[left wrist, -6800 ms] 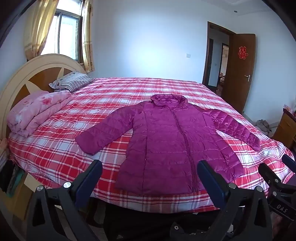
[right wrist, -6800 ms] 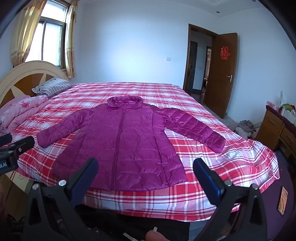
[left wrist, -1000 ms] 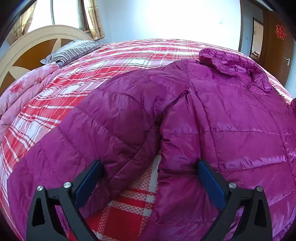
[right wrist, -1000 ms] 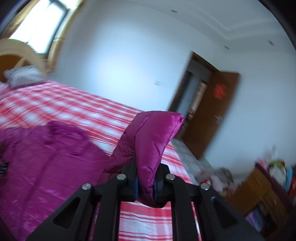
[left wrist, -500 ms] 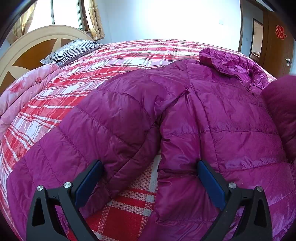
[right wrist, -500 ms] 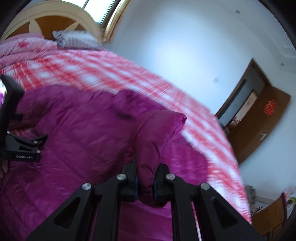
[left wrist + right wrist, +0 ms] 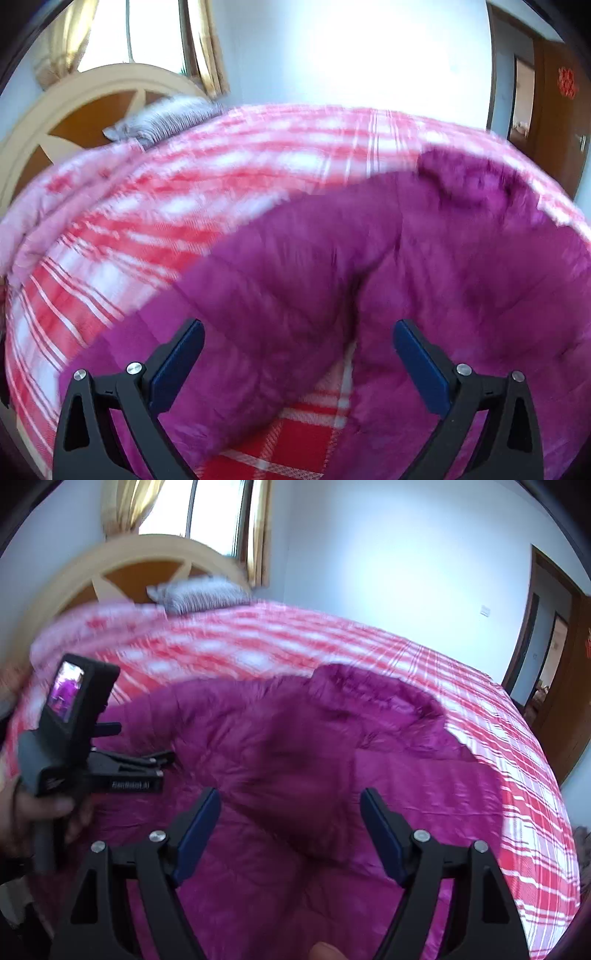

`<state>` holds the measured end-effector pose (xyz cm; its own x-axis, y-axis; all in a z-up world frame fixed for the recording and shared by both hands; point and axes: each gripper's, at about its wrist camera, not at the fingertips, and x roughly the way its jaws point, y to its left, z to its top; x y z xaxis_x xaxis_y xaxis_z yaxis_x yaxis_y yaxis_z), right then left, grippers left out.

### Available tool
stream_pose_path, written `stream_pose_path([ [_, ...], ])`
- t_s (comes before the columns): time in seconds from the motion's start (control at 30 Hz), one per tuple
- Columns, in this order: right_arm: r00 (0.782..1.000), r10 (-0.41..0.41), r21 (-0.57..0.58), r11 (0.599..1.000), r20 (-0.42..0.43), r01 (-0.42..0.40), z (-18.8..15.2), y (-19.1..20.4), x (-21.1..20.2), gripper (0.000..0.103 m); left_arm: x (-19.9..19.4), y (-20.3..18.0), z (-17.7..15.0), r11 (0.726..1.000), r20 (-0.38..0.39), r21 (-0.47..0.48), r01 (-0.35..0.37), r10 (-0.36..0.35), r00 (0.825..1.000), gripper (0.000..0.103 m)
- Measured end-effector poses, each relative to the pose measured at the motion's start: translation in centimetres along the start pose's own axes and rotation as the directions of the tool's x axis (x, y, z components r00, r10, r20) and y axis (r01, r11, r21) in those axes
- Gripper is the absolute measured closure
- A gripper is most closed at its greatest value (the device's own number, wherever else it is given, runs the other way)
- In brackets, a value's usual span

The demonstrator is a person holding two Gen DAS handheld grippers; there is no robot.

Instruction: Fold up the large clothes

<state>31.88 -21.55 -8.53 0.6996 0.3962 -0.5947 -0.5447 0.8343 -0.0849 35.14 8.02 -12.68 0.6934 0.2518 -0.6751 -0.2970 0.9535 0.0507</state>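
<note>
Purple jacket [image 7: 332, 775] on the red plaid bed [image 7: 369, 646], 1 sleeve [image 7: 295, 771] folded across its front.
Both hand-held grippers hang over it with jaws apart, gripping nothing: the left hand-held gripper [image 7: 295, 354] above the other sleeve [image 7: 236, 314], the right hand-held gripper [image 7: 290, 823] above the folded one.

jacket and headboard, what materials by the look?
Jacket: puffy quilted shell, likely a thin synthetic such as nylon; stitched channels and a slight sheen show despite blur. Headboard: probably wood, cream-painted arched frame and spokes around orange-brown panels; the finish is too blurred to judge.
</note>
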Motion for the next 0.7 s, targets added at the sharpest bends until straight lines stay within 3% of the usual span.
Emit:
stream_pose_path([
  [0.13,0.996,-0.086,0.064,0.994,0.024,0.084,-0.7,-4.1,-2.6,0.024,-4.4,-3.3,2.9,0.995,0.117,0.043,0.089,-0.093,0.989,0.001],
  [0.2,0.989,-0.146,0.098,0.985,-0.006,0.145,-0.9,-6.1,-2.3,0.043,-5.2,-5.8,3.2,0.984,0.120,0.106,0.146,-0.159,0.980,0.001],
  [0.23,0.983,-0.179,0.121,0.976,-0.028,0.181,-1.1,-7.4,-1.9,0.048,-5.2,-7.5,3.1,0.974,0.112,0.147,0.171,-0.189,0.976,0.001],
  [0.33,0.973,-0.217,0.233,0.945,-0.075,0.228,-1.5,-11.6,-0.8,0.054,-3.5,-12.4,2.0,0.951,0.103,0.260,0.168,-0.200,0.974,0.001],
  [0.4,0.963,-0.247,0.297,0.917,-0.103,0.267,-1.4,-14.4,0.6,0.060,-1.0,-14.8,1.3,0.940,0.082,0.315,0.129,-0.162,0.983,0.001],
  [0.5,0.964,-0.248,0.370,0.890,-0.100,0.267,-1.4,-17.5,1.3,0.062,2.8,-15.4,0.9,0.951,0.038,0.302,0.071,-0.086,0.996,0.001],
  [0.6,0.974,-0.206,0.432,0.872,-0.099,0.228,-1.5,-19.3,3.4,0.062,5.9,-14.5,0.7,0.961,-0.088,0.240,0.135,-0.117,0.989,0.001],
  [0.7,0.978,-0.154,0.425,0.883,-0.140,0.200,-2.2,-19.7,6.4,0.062,6.8,-14.0,0.8,0.964,-0.119,0.200,0.173,-0.152,0.981,0.001],
])
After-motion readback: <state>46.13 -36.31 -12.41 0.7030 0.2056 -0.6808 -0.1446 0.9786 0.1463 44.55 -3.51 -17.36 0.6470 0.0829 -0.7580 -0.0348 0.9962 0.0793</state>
